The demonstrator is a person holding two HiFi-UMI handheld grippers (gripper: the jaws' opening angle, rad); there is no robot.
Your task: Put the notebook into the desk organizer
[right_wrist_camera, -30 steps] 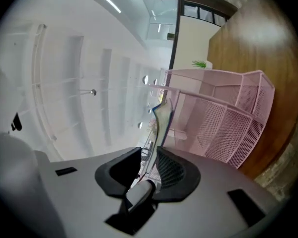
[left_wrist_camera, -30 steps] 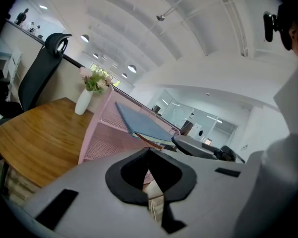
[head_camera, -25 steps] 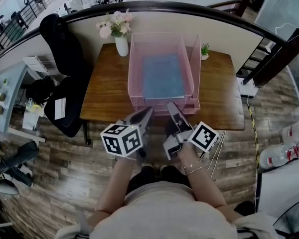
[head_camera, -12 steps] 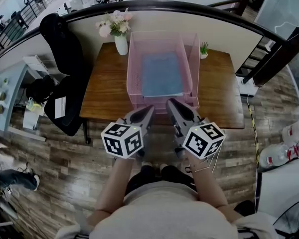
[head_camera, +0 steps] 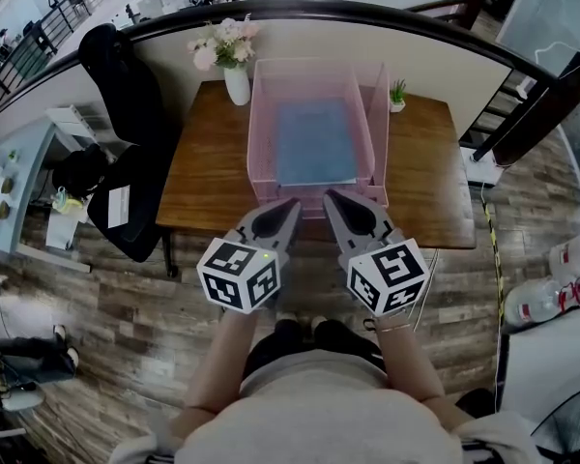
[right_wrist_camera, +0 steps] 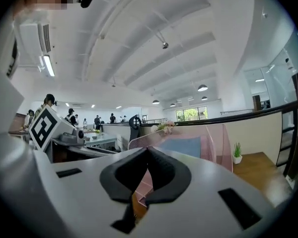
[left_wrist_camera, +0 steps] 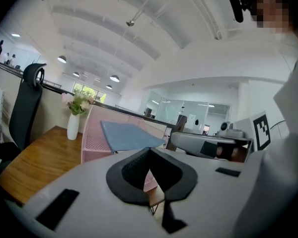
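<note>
Notebook [head_camera: 314, 143] unmoved; right gripper [head_camera: 329, 197] fingers [head_camera: 348, 218] just closed, empty.

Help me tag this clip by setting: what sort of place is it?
Probably an open-plan office: a wooden desk with a pink desk organizer holding a blue notebook, a black office chair beside it, and people standing farther off.

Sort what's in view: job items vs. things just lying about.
Job:
- blue notebook, lying flat inside the organizer
- pink desk organizer

Lying about:
- vase of flowers
- small potted plant
- black office chair, beside the table
- wooden table, support only
</note>
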